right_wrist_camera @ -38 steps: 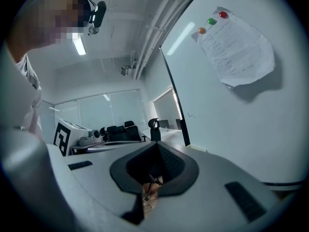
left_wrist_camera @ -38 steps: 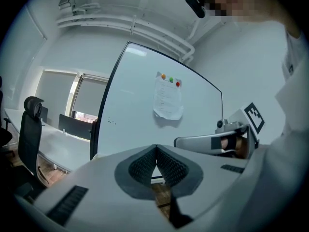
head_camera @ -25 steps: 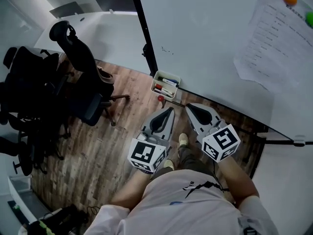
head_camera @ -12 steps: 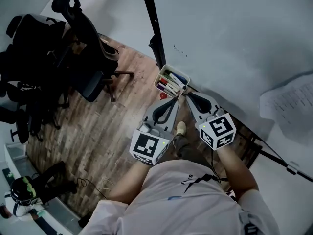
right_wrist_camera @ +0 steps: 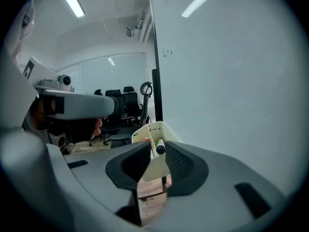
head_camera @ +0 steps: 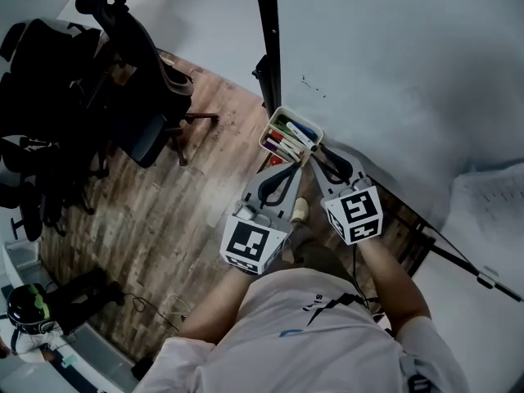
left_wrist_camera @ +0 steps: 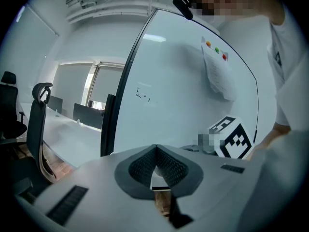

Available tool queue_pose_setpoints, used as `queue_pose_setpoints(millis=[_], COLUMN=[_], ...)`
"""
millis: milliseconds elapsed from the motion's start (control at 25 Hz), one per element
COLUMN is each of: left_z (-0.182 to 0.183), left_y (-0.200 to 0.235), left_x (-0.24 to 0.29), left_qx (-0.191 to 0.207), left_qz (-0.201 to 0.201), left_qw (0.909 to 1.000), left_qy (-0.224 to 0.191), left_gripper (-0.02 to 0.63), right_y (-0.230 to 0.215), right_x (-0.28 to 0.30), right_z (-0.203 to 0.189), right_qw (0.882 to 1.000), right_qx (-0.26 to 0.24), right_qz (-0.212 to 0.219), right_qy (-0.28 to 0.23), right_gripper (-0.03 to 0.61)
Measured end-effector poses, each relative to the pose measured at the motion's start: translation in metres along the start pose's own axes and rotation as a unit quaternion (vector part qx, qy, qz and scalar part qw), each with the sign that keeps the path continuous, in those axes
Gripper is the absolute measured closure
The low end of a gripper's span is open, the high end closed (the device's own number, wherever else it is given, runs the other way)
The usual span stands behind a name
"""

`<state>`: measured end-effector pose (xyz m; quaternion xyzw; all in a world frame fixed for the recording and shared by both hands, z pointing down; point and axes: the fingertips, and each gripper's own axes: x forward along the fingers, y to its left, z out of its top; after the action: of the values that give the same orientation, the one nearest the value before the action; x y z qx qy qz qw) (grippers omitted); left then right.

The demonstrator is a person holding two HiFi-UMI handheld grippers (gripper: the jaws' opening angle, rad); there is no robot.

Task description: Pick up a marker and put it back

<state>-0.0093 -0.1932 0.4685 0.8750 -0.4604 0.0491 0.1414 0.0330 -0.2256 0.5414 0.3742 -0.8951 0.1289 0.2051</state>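
Observation:
A cream marker tray point(head_camera: 271, 129) hangs on the whiteboard's lower edge and holds several markers point(head_camera: 288, 135) in red, blue and green. My right gripper point(head_camera: 317, 147) is at the tray's right end. In the right gripper view it point(right_wrist_camera: 157, 144) is open, with the tray point(right_wrist_camera: 148, 131) and the dark end of one marker point(right_wrist_camera: 160, 149) showing between its fingers, close to the right one. My left gripper point(head_camera: 292, 164) is just below the tray. In the left gripper view it point(left_wrist_camera: 155, 148) is shut, its tips meet, and nothing is in it.
The whiteboard point(head_camera: 393, 72) fills the upper right, with a black frame post point(head_camera: 268, 39) and a paper sheet point(head_camera: 491, 203) stuck on it. Black office chairs point(head_camera: 123, 97) crowd the left on the wooden floor point(head_camera: 188, 211). The person's shoe point(head_camera: 299, 211) is under the grippers.
Both grippers have moved up toward the marker tray. The right one's tips now reach the tray's end, and the left one lies just under it.

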Motion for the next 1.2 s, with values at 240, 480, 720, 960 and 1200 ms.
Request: queue_pose_setpoints(millis=[240,480,720,960,1200], left_z=[-0.004,-0.006,-0.009,-0.009,-0.007], left_y=[0.005,0.014,0.016,0.018,0.021], left_x=[0.002,0.001,0.004,0.002,-0.003], left_qx=[-0.008,-0.011,-0.011,-0.01,-0.01], left_qz=[-0.011,-0.013,-0.016,-0.014,-0.01], left_qw=[0.9999,0.9998,0.9997,0.9997,0.9998], left_qy=[0.005,0.009,0.012,0.015,0.015], left_gripper=[0.601,0.601,0.601,0.601,0.601], right_y=[-0.001,-0.004,-0.004,-0.001,-0.003], right_x=[0.013,0.02,0.021,0.021,0.015], right_z=[-0.009,-0.013,-0.01,-0.009,-0.004], right_qw=[0.999,0.998,0.997,0.995,0.997], right_qx=[-0.024,-0.027,-0.044,-0.07,-0.046], right_qz=[-0.023,-0.041,-0.053,-0.059,-0.058], right_qy=[0.017,0.029,0.037,0.042,0.034], right_gripper=[0.488,0.488,0.489,0.503,0.506])
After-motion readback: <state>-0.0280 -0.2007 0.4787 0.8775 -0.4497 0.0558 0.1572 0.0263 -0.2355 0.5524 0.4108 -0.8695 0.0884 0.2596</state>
